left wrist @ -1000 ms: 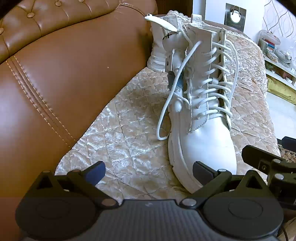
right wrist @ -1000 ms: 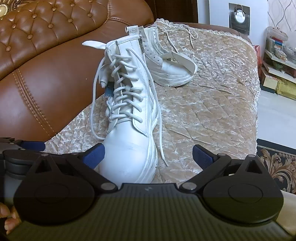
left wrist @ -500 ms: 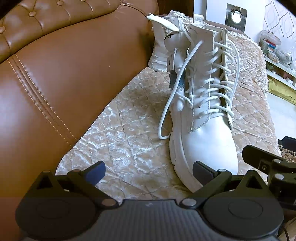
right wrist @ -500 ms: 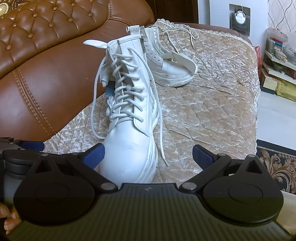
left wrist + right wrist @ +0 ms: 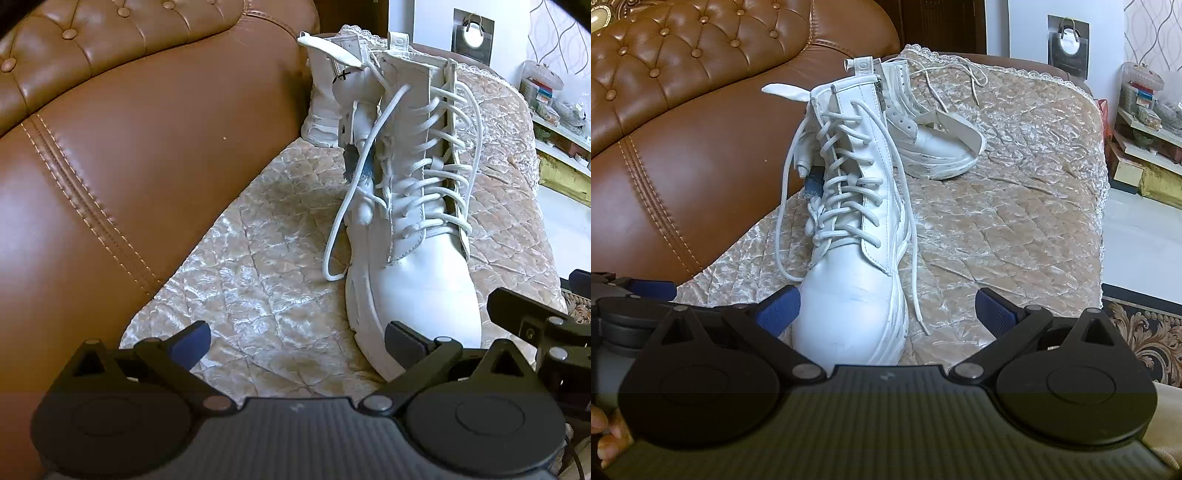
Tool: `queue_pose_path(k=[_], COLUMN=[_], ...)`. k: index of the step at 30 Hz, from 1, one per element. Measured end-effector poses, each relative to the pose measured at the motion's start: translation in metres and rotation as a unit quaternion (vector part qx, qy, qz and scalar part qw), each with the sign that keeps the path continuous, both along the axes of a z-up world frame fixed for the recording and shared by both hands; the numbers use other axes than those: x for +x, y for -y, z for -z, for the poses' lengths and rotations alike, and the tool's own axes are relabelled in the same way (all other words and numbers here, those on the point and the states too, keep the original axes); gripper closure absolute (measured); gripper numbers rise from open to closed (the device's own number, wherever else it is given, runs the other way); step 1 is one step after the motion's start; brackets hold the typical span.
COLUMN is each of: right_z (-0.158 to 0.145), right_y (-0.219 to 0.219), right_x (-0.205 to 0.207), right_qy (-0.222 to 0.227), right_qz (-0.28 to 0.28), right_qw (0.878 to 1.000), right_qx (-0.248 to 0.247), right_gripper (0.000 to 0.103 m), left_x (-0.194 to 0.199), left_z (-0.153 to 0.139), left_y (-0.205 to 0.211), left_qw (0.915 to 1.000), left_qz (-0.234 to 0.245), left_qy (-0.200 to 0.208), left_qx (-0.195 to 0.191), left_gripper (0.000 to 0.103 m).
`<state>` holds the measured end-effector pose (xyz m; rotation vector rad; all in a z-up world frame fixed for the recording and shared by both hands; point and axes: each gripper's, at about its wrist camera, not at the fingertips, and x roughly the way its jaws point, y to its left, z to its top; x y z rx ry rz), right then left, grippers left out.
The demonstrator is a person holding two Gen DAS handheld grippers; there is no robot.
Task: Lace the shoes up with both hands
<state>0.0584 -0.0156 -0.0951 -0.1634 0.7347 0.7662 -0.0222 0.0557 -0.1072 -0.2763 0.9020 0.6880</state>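
A white lace-up boot [image 5: 417,280] [image 5: 849,295] stands upright on a quilted beige cover, toe toward me. It is laced up the shaft. One loose lace end [image 5: 343,221] hangs down its left side, another [image 5: 914,258] down its right side to the cover. My left gripper [image 5: 295,339] is open and empty, in front of and left of the toe. My right gripper [image 5: 886,310] is open and empty, with the toe between its fingers in the view. A second white boot [image 5: 934,144] lies behind, laces loose.
The brown leather sofa back [image 5: 110,166] rises close on the left. The quilted cover [image 5: 1015,229] spreads to the right, ending at a lace-trimmed edge. Shelves with boxes [image 5: 1145,147] and a patterned rug [image 5: 1145,332] lie beyond. The right gripper's body [image 5: 535,325] shows beside the left one.
Both grippers have shifted very slightly; the boot appears marginally closer and higher in the views. Jaws stay open and the laces have not moved.
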Motion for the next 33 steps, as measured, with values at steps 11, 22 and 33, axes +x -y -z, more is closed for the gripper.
queue_pose_path(k=[11, 22, 33], right_z=[0.0000, 0.0011, 0.0018], right_y=[0.0001, 0.0003, 0.0003], right_x=[-0.0011, -0.0014, -0.0023], right_qy=[0.003, 0.001, 0.002], right_qz=[0.001, 0.003, 0.004], right_qw=[1.000, 1.000, 1.000], right_qx=[0.000, 0.000, 0.000], right_gripper=[0.000, 0.000, 0.000], left_x=[0.0017, 0.0040, 0.0051], left_z=[0.0016, 0.0052, 0.0077], left_y=[-0.0040, -0.0062, -0.0038], left_qw=[1.0000, 1.0000, 0.9999], left_qz=[0.002, 0.001, 0.000], left_qy=[-0.001, -0.006, -0.010], left_qx=[-0.002, 0.001, 0.001], left_gripper=[0.000, 0.000, 0.000])
